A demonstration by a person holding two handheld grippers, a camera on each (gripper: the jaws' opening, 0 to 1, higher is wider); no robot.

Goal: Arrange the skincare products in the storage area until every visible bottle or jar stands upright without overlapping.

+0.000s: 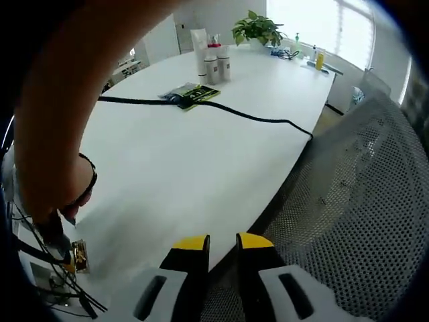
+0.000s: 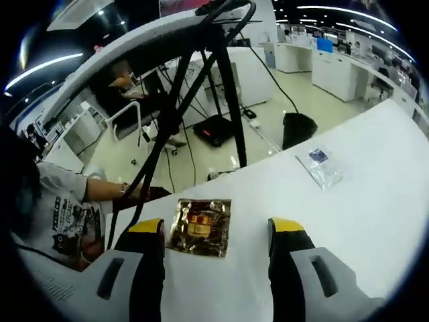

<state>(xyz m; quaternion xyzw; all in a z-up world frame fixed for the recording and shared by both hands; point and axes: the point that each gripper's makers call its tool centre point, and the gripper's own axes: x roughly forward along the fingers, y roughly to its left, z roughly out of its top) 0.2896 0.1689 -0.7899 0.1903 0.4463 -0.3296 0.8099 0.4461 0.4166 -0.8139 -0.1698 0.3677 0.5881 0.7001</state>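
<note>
Two black jaws with yellow tips on the left gripper (image 1: 221,243), flat and blunt, seated in pale grey housings, each with a dark oval slot. Same build on the right gripper (image 2: 218,228): yellow-capped black jaws, grey bases, dark slots. Left of the left gripper's jaws, a bare forearm (image 1: 60,134) with a thin dark band (image 1: 88,181) at the wrist. Below the hand, thin black cables (image 1: 60,282) and a small brass-coloured connector (image 1: 80,256).
</note>
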